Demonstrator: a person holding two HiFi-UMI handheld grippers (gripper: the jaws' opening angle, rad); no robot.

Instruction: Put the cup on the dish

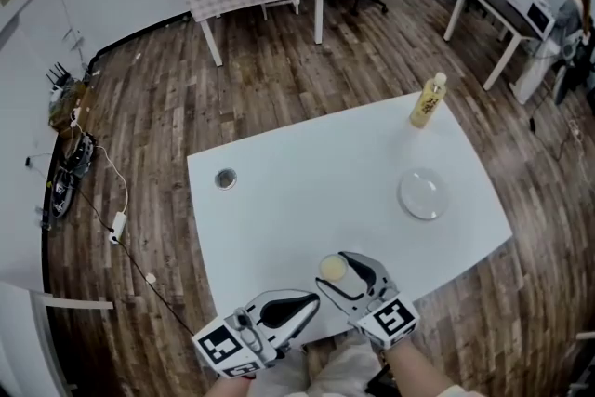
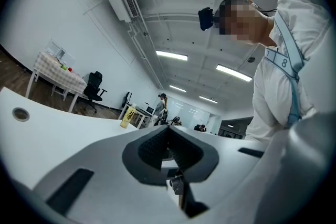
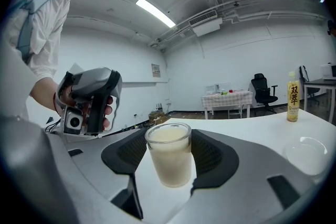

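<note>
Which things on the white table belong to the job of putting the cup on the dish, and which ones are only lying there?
For the job:
clear glass cup of milky liquid, held in the right hand-held gripper
round translucent dish

Just lying about:
yellow plastic bottle
round grey cable hole in the white table
left hand-held gripper, shut and empty
</note>
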